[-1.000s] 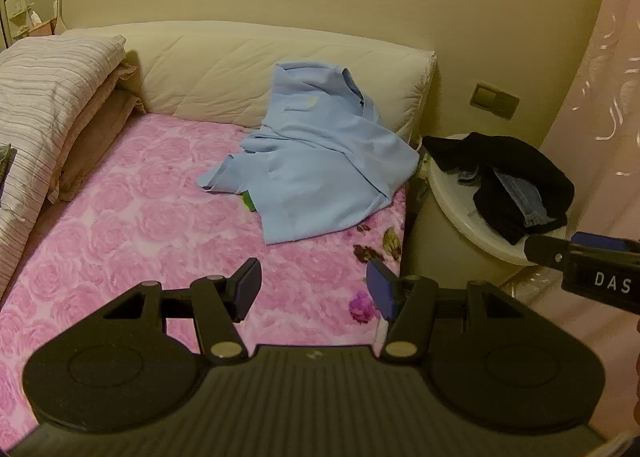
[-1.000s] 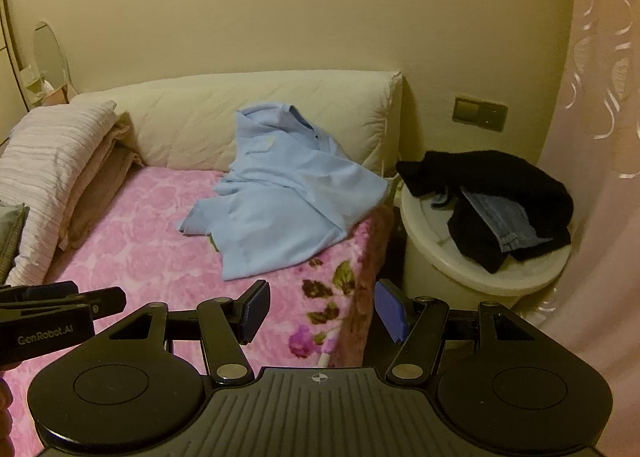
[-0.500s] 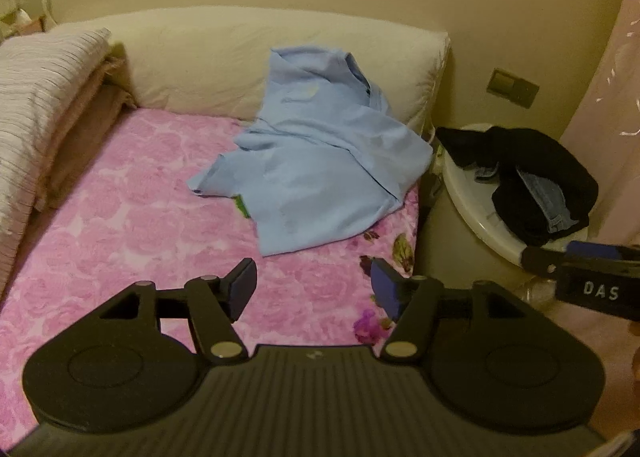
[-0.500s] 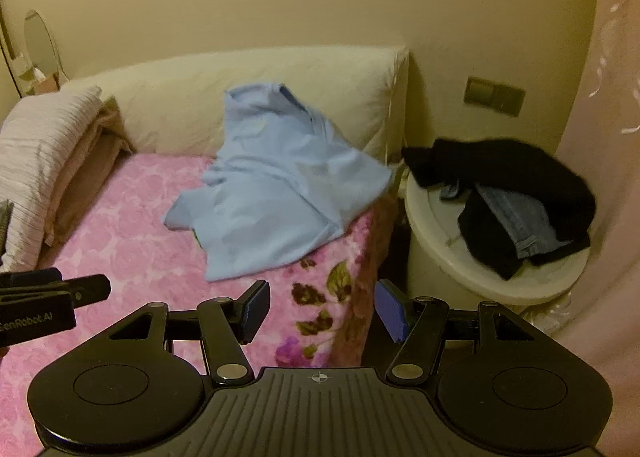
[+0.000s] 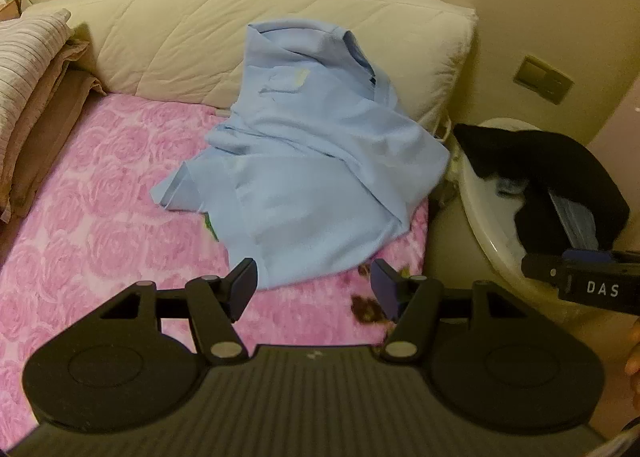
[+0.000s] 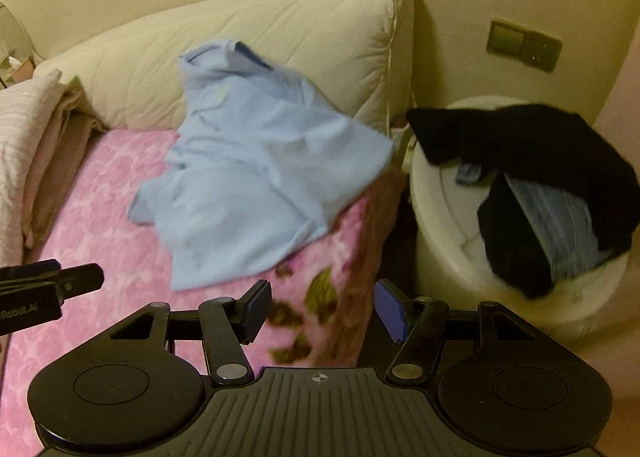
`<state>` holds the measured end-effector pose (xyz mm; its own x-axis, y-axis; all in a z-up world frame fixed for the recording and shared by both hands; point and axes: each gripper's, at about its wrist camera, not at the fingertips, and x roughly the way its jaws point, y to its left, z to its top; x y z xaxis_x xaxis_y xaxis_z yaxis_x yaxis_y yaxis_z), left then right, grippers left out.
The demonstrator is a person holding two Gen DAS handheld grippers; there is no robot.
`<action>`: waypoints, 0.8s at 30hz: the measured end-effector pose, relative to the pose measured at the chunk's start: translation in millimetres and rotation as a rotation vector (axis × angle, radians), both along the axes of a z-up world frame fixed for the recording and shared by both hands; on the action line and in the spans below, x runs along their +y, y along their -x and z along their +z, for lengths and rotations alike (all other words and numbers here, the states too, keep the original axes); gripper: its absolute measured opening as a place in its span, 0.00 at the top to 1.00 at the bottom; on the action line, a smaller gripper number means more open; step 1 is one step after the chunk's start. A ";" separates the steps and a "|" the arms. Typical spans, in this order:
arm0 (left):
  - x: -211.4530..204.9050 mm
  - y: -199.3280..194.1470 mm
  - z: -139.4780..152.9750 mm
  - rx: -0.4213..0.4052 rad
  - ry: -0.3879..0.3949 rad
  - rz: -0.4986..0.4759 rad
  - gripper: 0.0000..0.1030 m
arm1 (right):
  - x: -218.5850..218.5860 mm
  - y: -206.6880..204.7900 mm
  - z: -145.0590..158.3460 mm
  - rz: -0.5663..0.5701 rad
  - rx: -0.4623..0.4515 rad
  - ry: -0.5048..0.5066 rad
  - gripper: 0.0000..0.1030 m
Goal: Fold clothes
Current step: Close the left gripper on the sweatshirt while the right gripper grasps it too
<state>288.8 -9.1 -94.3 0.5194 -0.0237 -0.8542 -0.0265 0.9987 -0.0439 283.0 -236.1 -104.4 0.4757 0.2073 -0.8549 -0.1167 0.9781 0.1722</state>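
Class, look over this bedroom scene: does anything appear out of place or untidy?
Yes. The light blue shirt lies crumpled, half up the cream cushion, half on the pink blanket. Dark clothes hang over the white tub's rim.

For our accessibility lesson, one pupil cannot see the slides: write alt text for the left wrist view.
A crumpled light blue shirt lies on a pink rose-patterned bedspread, its collar end resting up against a cream pillow. In the foreground the left hand-held gripper is open and empty, just short of the shirt's near hem. Dark clothes sit in a white tub at right.
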 end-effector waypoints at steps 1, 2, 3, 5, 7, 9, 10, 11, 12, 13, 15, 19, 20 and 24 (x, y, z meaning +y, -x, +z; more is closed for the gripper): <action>0.9 -8.6 -1.9 0.004 0.002 0.007 0.43 | -0.4 -8.5 -1.5 0.003 -0.003 -0.004 0.40; 2.3 -16.0 -4.3 0.009 0.006 0.015 0.43 | -0.1 -16.9 -3.2 0.006 -0.005 -0.009 0.40; 4.1 -23.9 -7.2 0.013 0.009 0.029 0.43 | 0.4 -25.2 -5.2 0.010 -0.005 -0.014 0.40; 8.3 -39.2 -15.4 0.026 0.021 0.030 0.43 | 2.1 -41.6 -11.2 0.018 0.000 -0.027 0.40; 12.5 -55.2 -26.1 0.045 0.020 0.046 0.44 | 3.2 -57.5 -19.9 0.019 0.000 -0.042 0.40; 16.0 -68.5 -38.3 0.064 0.012 0.055 0.44 | 5.0 -73.3 -31.3 0.017 0.007 -0.048 0.40; 18.2 -76.5 -45.6 0.077 0.008 0.060 0.44 | 6.0 -80.7 -37.5 0.018 0.011 -0.050 0.40; 20.7 -83.2 -52.8 0.088 0.005 0.066 0.44 | 7.2 -87.9 -44.5 0.024 0.014 -0.053 0.40; 24.1 -91.2 -62.3 0.099 0.002 0.072 0.44 | 8.9 -95.3 -52.2 0.034 0.018 -0.055 0.40; 26.7 -96.4 -69.7 0.109 0.003 0.078 0.44 | 10.9 -102.9 -60.4 0.045 0.026 -0.053 0.40; 34.1 -107.9 -86.0 0.135 0.014 0.092 0.44 | 16.0 -116.8 -76.8 0.070 0.038 -0.039 0.40; 52.5 -129.5 -117.1 0.188 0.029 0.127 0.44 | 29.2 -138.9 -109.1 0.125 0.053 0.015 0.40; 57.2 -134.7 -124.5 0.197 0.031 0.135 0.43 | 32.2 -143.7 -116.7 0.135 0.057 0.022 0.40; 79.8 -155.8 -154.2 0.233 0.051 0.183 0.43 | 48.1 -163.9 -145.9 0.175 0.079 0.052 0.40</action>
